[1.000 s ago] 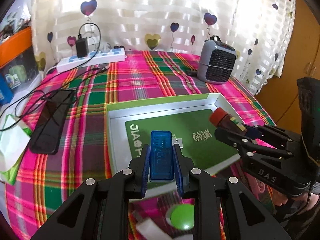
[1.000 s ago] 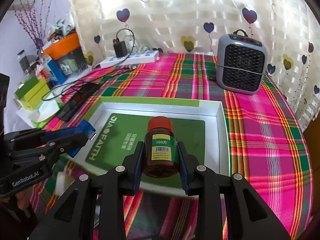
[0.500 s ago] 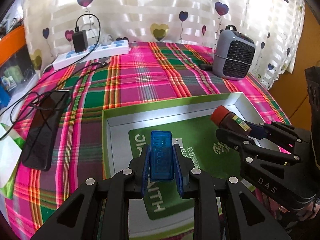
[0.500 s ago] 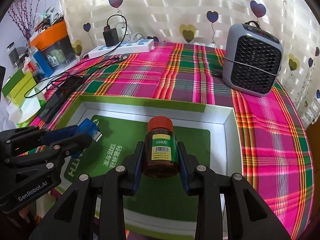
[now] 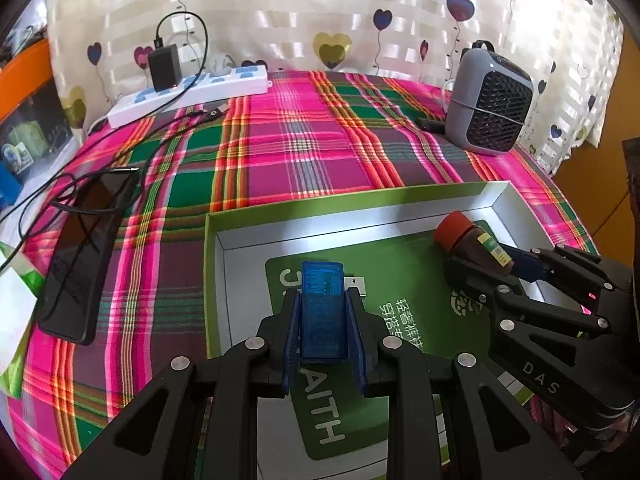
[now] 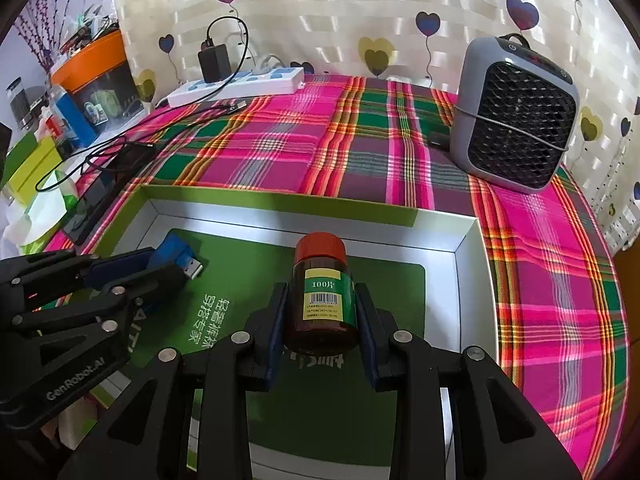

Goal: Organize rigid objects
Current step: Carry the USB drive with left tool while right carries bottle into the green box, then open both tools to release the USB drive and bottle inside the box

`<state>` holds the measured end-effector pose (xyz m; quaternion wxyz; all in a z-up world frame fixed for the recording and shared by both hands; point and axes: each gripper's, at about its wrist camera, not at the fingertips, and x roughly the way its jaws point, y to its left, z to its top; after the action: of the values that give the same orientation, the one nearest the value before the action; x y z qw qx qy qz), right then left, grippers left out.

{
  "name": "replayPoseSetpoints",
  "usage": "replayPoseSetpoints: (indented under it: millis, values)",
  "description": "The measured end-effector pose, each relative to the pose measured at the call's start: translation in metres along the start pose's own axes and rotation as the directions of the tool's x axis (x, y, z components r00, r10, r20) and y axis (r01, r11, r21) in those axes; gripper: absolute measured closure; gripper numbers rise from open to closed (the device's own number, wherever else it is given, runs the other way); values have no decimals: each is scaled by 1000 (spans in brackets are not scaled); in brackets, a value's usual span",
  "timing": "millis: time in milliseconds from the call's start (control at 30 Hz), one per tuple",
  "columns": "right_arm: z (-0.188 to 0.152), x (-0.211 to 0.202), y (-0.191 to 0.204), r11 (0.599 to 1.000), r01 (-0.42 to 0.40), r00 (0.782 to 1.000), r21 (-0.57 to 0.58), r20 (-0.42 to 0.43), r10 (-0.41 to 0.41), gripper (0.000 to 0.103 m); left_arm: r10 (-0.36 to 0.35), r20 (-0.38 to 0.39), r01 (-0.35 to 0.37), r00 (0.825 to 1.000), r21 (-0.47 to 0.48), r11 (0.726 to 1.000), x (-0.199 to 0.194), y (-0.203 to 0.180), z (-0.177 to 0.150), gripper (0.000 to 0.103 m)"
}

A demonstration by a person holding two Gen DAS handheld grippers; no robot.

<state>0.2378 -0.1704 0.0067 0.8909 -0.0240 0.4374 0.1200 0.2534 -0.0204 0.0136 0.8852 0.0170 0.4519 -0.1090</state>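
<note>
My left gripper point(image 5: 323, 340) is shut on a blue USB tester point(image 5: 322, 312) and holds it over the left half of the open green box point(image 5: 348, 200). It also shows in the right wrist view point(image 6: 172, 256), with its metal plug pointing right. My right gripper point(image 6: 322, 330) is shut on a brown pill bottle point(image 6: 322, 308) with a red cap and green label, over the right half of the box point(image 6: 280, 212). The bottle also shows in the left wrist view point(image 5: 468, 240). The box has a white inner wall and a green printed card on its floor.
A grey fan heater point(image 6: 516, 116) stands at the back right. A white power strip point(image 6: 236, 86) with a black charger and cables lies at the back left. A black phone point(image 5: 86, 252) lies left of the box. The plaid cloth point(image 5: 304, 152) covers the table.
Both grippers have moved forward over the box with their objects still held. The box now fills more of both views.
</note>
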Motion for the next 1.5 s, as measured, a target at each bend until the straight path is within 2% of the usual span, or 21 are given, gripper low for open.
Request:
replayPoseSetpoints:
  millis: [367,533,600,667,1200,1500]
  values:
    - [0,2,0,1000,1,1000,4,-2,-1,70,14,-20,-14,1000,22,1000,3,-3,1,81]
    - [0,-1,-1,1000,-11,1000,14,11,11,69,5,-15,-5,1000,6,1000,-2,0,0,70]
    - [0,-3,-3,1000,-12,1000,25,19,11,57,-3,-6,3,1000,-2,1000,-6,1,-2,68]
    - [-2,-6,-5,999,-13,1000,35,27,12,54,-9,1,9,1000,1,1000,-11,0,-4,67]
    - [-30,-55,-9,997,-41,995,67,94,35,54,-23,105,28,994,-51,998,-73,11,-39,67]
    - [-58,-82,-10,997,-47,992,66,120,39,54,-21,109,30,994,-77,997,-92,20,-69,67]
